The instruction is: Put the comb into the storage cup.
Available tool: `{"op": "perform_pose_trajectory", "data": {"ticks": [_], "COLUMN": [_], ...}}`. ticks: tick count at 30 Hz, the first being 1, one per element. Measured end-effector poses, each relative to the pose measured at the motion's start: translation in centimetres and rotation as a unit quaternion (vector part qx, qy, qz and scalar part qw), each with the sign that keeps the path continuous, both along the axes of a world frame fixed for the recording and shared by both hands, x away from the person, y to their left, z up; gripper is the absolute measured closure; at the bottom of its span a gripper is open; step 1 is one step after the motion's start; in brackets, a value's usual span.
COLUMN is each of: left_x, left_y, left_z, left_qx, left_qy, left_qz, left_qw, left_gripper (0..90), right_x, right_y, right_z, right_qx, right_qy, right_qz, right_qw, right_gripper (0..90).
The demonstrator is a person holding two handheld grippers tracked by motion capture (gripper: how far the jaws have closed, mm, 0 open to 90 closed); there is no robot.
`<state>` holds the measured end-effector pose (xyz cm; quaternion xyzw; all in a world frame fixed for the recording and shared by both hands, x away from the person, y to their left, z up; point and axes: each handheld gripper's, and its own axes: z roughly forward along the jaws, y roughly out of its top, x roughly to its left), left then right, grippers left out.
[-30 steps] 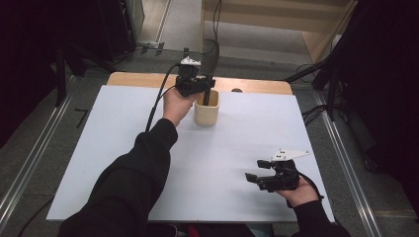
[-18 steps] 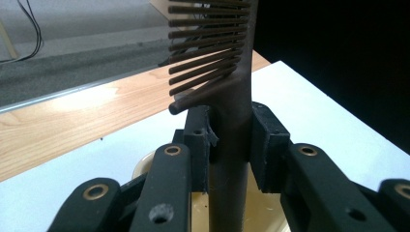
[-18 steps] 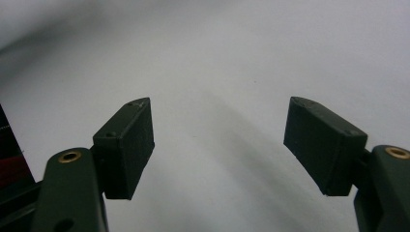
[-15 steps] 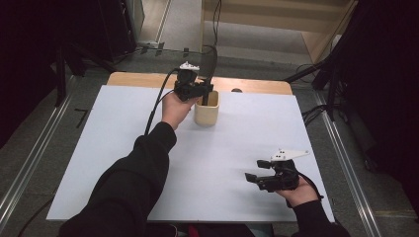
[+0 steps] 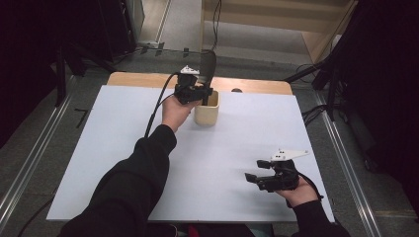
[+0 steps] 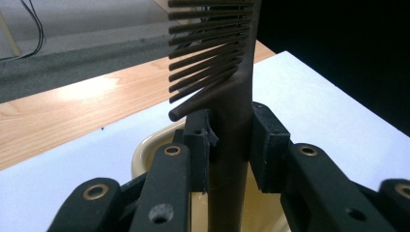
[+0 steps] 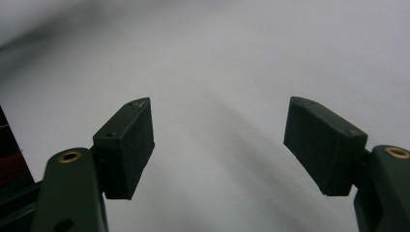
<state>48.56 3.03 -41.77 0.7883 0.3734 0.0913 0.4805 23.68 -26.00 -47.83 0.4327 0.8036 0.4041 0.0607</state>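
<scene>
Standing upright with its handle going down into the cream cup point(image 5: 206, 113), the dark comb point(image 6: 232, 96) is clamped at the handle, just under the lowest tooth, by the jaws of the left gripper point(image 5: 193, 92) at the far middle of the white tabletop point(image 5: 123, 148).

The cup looks light; if the hand drifts sideways, the handle could lever against the rim and tip or drag it. Let go too high, the comb could topple out, since its toothed head stands well above the rim.

How deep the handle reaches inside the cup is hidden by the jaws and wall.

The right gripper point(image 5: 269, 178) rests near the tabletop's near right corner, jaws open and empty.
</scene>
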Motion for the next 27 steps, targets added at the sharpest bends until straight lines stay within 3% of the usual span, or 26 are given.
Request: {"op": "perform_pose_trajectory", "data": {"ticks": [11,17,27], "left_x": [0.0,-0.1,0.0], "left_y": [0.0,-0.2,-0.2], "left_z": [-0.5,-0.8,-1.1], "left_qx": [0.008,0.022,0.022], "left_qy": [0.006,0.009,0.016], "left_qz": [0.000,-0.008,-0.010], "left_qw": [1.0000,0.9997,0.9996], "left_gripper": [72.2,72.0,71.9], "right_x": [0.0,0.0,0.0], "right_y": [0.0,0.0,0.0], "right_z": [0.0,0.0,0.0], "right_qx": [-0.001,-0.003,-0.003], "right_qy": [0.000,-0.001,0.000], "right_qz": [0.001,0.002,0.003], "right_qw": [1.0000,1.0000,1.0000], "right_gripper": [24.6,24.6,24.6]}}
